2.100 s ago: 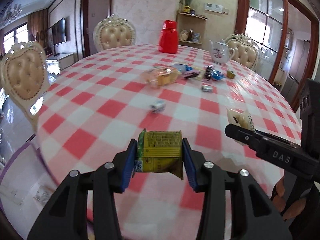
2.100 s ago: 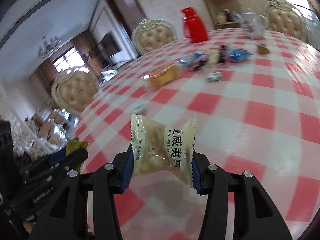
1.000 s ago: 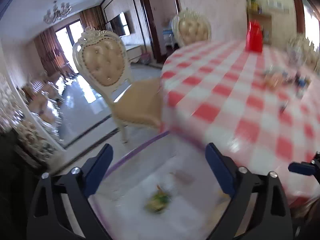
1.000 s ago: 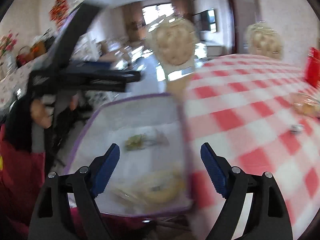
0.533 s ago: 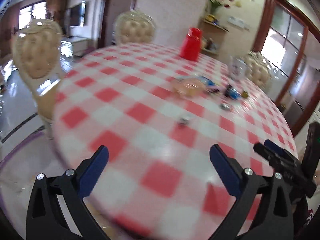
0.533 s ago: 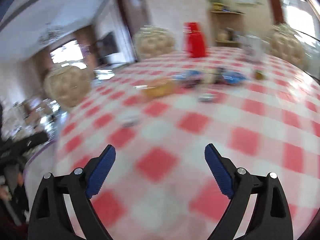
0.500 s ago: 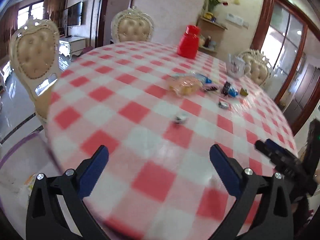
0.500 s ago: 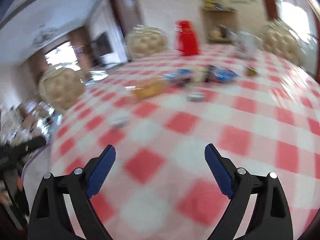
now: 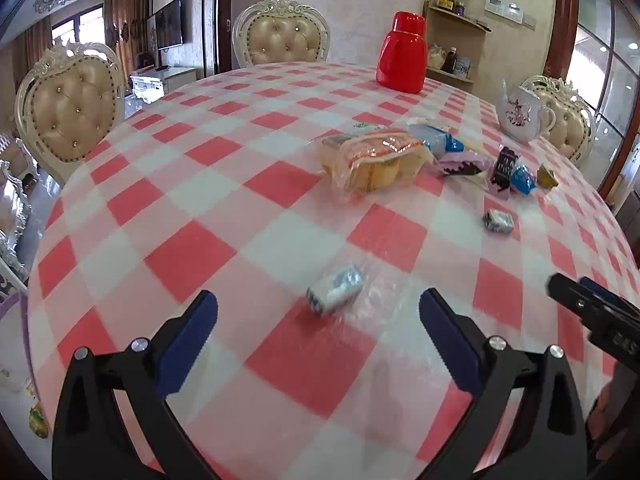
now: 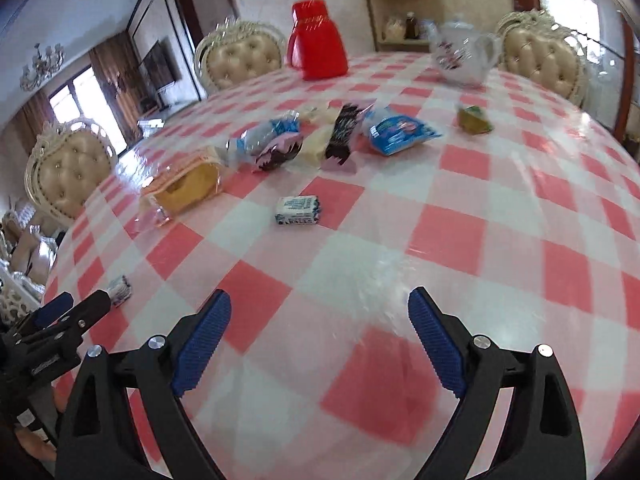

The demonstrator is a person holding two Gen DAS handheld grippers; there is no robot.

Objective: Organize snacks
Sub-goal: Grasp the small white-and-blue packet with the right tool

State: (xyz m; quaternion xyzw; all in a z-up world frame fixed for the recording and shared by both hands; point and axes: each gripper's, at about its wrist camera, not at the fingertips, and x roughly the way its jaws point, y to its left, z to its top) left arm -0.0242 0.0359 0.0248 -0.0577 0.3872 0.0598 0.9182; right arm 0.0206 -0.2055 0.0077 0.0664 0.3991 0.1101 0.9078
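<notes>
My left gripper (image 9: 318,322) is open and empty, just short of a small blue-and-white candy (image 9: 335,289) on the checked table (image 9: 192,252). My right gripper (image 10: 320,320) is open and empty above the table (image 10: 480,240); a blue-and-white candy packet (image 10: 298,210) lies ahead of it. Farther back lie a clear-wrapped yellow cake (image 9: 374,164) (image 10: 186,188), a blue packet (image 10: 396,130), dark wafer packets (image 10: 344,128) and a small green-gold snack (image 10: 474,120). The small candy also shows in the right wrist view (image 10: 120,290), beside the left gripper's fingers (image 10: 60,312).
A red jug (image 9: 402,58) (image 10: 316,40) and a white teapot (image 9: 520,114) (image 10: 460,56) stand at the table's far side. Padded chairs (image 9: 72,104) ring the table. A container (image 9: 16,380) with a dropped snack (image 9: 38,422) sits off the table's left edge.
Both grippers held snacks two seconds ago, swung over the container at the table's left edge and opened, leaving the snacks there. Both have since come back over the table, nearer the remaining snacks.
</notes>
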